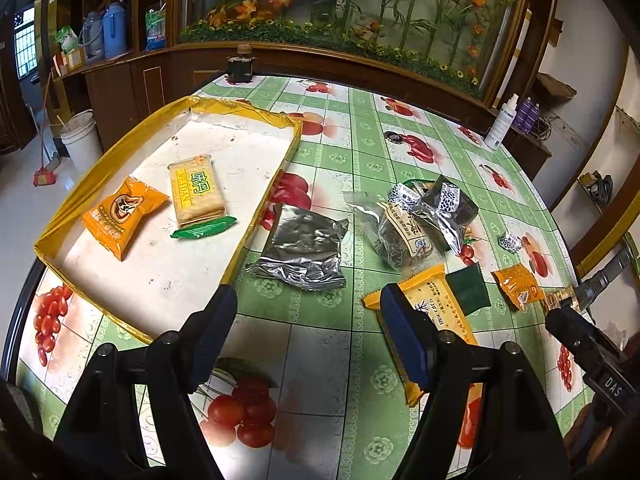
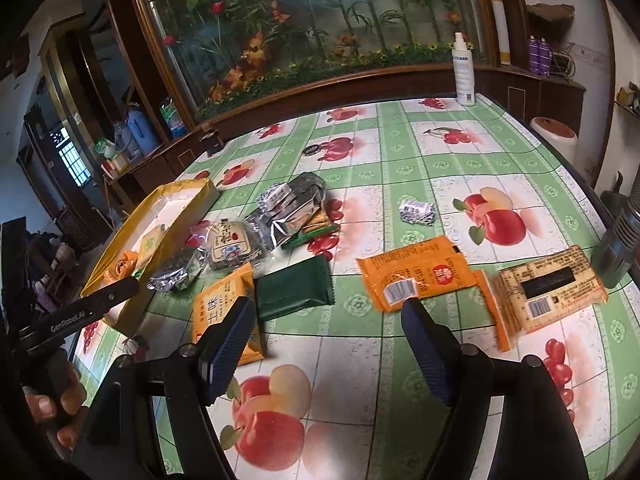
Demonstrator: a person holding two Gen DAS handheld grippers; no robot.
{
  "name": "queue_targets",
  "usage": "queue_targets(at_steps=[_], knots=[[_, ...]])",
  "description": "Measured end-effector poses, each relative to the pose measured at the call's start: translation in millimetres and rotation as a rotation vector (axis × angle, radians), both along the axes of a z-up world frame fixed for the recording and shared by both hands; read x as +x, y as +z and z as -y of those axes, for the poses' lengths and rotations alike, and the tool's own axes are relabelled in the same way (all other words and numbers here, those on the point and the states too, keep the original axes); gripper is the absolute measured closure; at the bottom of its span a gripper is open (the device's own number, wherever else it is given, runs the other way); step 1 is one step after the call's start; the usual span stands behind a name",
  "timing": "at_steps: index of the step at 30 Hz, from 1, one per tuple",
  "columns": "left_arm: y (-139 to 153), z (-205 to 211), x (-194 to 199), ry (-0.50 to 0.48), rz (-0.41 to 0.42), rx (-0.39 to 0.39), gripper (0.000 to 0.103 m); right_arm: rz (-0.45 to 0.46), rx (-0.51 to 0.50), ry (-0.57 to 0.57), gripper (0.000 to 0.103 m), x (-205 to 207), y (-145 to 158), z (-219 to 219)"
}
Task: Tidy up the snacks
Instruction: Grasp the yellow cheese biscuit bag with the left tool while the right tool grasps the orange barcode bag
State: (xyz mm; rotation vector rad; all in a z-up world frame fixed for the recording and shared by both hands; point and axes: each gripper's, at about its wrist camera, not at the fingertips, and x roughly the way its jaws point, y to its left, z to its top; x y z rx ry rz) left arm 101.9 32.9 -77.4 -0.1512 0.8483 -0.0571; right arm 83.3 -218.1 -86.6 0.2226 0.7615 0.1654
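While unheld: snacks beside tray.

Shiny wrappers on a slick counter

The counter has a smooth, glossy plastic cloth. Ahead of the left gripper lies a crinkly silver foil packet. The tray left of it has shiny yellow tape edges and a rough, matt white floor.

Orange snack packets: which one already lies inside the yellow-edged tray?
The orange packet with a brown emblem, beside the WEIDAN cracker pack on the tray. The other orange packets lie on the tablecloth.
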Motion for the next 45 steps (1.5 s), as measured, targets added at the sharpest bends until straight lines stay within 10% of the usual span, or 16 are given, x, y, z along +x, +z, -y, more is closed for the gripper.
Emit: queue_targets(at_steps=[45], knots=[[-43,88,28,-0.053,-0.170,-0.076,0.027,-0.167,-0.046,-0.119,0.017,71,-51,43]])
